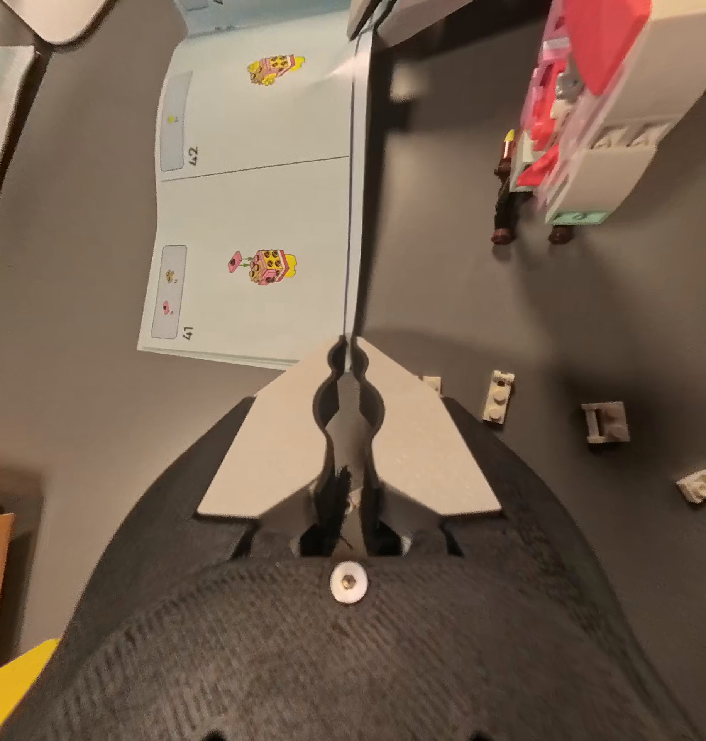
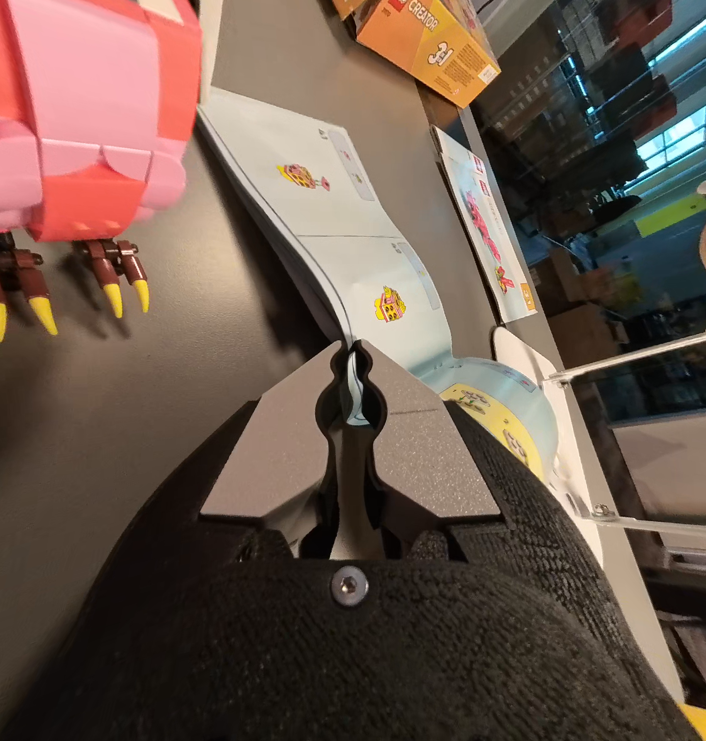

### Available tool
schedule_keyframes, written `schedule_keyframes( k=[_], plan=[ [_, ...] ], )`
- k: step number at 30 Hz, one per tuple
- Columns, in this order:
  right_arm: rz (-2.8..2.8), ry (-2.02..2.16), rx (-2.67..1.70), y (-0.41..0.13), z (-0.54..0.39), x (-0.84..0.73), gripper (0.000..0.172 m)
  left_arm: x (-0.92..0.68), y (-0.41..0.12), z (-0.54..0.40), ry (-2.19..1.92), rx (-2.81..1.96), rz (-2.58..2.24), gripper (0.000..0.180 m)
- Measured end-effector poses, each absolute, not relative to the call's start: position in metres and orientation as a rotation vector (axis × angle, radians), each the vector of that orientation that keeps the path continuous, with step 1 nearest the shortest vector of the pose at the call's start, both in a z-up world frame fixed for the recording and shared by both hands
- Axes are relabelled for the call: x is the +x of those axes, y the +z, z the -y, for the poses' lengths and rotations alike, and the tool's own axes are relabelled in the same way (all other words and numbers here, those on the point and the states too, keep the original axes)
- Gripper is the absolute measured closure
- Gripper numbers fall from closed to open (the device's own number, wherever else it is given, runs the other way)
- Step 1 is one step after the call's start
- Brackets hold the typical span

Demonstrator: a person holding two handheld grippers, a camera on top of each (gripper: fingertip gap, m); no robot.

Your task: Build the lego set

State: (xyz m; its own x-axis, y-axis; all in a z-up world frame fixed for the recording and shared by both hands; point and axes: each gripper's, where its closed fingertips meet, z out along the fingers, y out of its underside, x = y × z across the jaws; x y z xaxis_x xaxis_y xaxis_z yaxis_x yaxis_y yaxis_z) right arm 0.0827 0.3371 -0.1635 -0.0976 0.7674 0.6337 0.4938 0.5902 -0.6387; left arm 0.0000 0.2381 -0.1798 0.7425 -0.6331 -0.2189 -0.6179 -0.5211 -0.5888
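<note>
Pinching a light blue page (image 1: 357, 200) of the building booklet (image 1: 259, 208), our left gripper (image 1: 348, 349) is squeezing its edge at twelve o'clock. Our right gripper (image 2: 353, 353) is clamping pages of the same booklet (image 2: 359, 256), which are curling up off the gray table (image 2: 162, 401). We are seeing a pink and red brick animal (image 2: 82, 120) at ten o'clock from the right gripper. Small loose bricks (image 1: 499, 397) are lying at three o'clock from the left one.

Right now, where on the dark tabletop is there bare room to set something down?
Bare grey tabletop lies left of the pale-blue instruction booklet, and between the booklet and the pink-and-red brick model. Loose cream bricks crowd the near right.
</note>
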Motion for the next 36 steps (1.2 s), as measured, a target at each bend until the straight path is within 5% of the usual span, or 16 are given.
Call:
schedule_keyframes(
  k=[10,17,21,25,30,36],
  plan=[
    [1.594,0.92,-0.958,-0.088,-0.293,0.08,0.156,-0.016,-0.151,-0.258,0.143,-2.103,-0.801,0.18],
    [1.926,0.669,-1.082,-0.125,-0.295,0.032,0.143,-0.015,-0.136,-0.262,0.189,-2.005,-0.769,0.18],
    [1.97,0.392,-0.982,-0.139,-0.306,0.021,0.148,-0.015,-0.124,-0.265,0.214,-1.934,-0.729,0.18],
    [1.82,0.285,-0.92,-0.132,-0.313,0.02,0.172,-0.01,-0.104,-0.268,0.134,-1.848,-0.601,0.18],
    [1.537,0.25,-0.934,-0.117,-0.32,0.04,0.172,-0.009,-0.076,-0.265,-0.141,-1.805,-0.339,0.162],
    [1.322,0.319,-0.916,-0.093,-0.317,0.059,0.172,-0.006,-0.066,-0.279,-0.548,-1.707,0.102,0.162]
  ],
)
